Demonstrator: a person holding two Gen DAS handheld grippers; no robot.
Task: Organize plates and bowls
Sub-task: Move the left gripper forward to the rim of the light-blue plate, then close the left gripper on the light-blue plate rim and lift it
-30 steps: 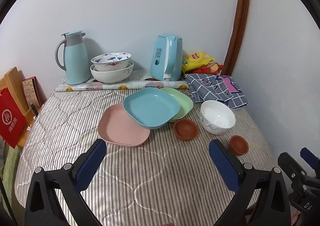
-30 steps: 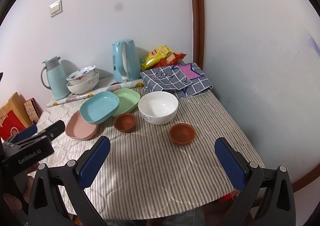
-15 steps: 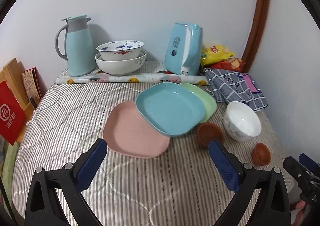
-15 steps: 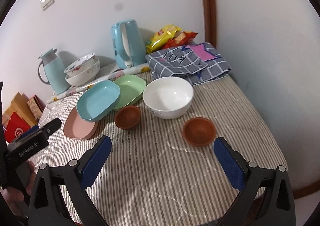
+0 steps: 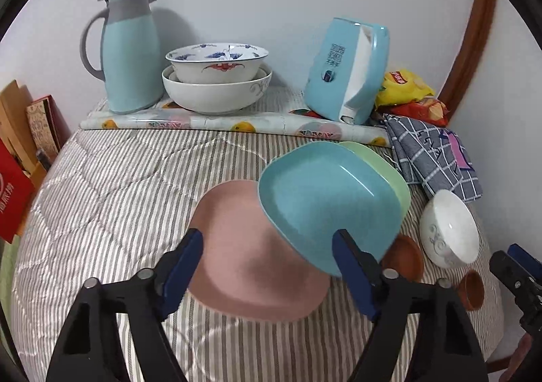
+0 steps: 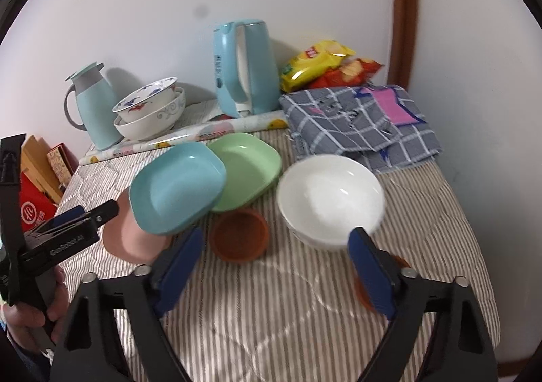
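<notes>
Nothing looks sorted yet on the striped tablecloth (image 5: 111, 199). Taking the blue plate (image 5: 328, 199) as the marker: it lies tilted, its near edge propped on the pink plate (image 5: 244, 267) and its far edge overlapping the green plate (image 6: 247, 168) behind it, so the three make a loose sprawl, not a stack. Just right of the blue plate sits a small brown bowl (image 6: 238, 238), further right the white bowl (image 6: 330, 200), and nearer than that a second brown bowl (image 5: 472, 290). Two big patterned bowls (image 5: 216, 80), well behind the blue plate by the wall, are already nested. The left gripper (image 5: 267, 268) hangs over the pink plate, jaws closing but grasping nothing; the right gripper (image 6: 277, 268) hovers before the brown and white bowls, jaws likewise closing on nothing. Practically all the stacking seems left to do.
</notes>
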